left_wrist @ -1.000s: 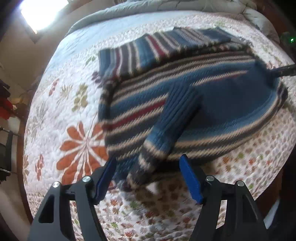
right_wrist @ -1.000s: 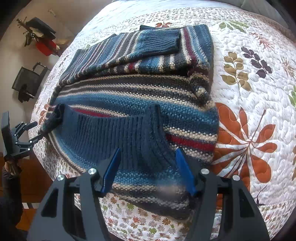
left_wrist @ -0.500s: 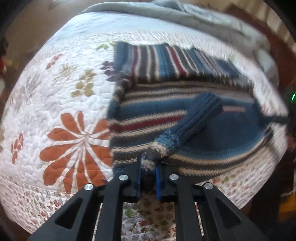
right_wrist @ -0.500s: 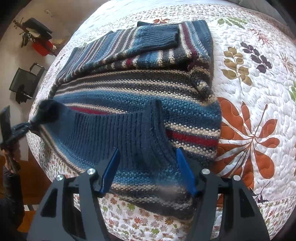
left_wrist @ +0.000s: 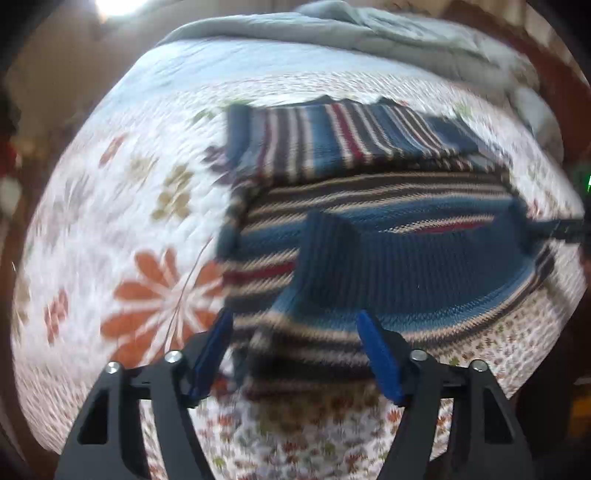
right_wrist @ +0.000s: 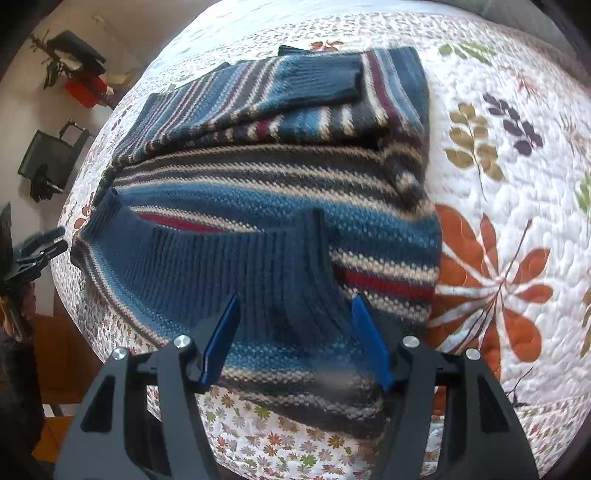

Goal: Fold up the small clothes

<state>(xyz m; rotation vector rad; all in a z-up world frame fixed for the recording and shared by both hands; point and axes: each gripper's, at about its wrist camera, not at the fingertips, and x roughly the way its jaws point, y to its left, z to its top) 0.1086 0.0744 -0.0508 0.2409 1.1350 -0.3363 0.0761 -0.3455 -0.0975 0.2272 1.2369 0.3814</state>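
A blue, cream, grey and red striped knitted sweater (left_wrist: pixel 388 206) (right_wrist: pixel 280 192) lies on the floral quilt (left_wrist: pixel 122 192), its sleeves folded across the far part and its ribbed blue hem turned up over the near part. My left gripper (left_wrist: pixel 295 350) is open, its blue pads apart on either side of the sweater's near edge. My right gripper (right_wrist: pixel 295 339) is open too, with the sweater's near edge between its pads. The left gripper also shows at the left edge of the right wrist view (right_wrist: pixel 33 251).
The quilt's front edge (right_wrist: pixel 280 443) runs just below the sweater. A grey blanket (left_wrist: pixel 351 33) is bunched at the far end of the bed. Dark chairs and a red item (right_wrist: pixel 85 88) stand on the floor beyond the bed.
My left gripper closed on the sweater's ribbed hem corner half a second ago and has now opened, letting it go. The hem now lies spread wider. My right gripper stayed open and nearly still.
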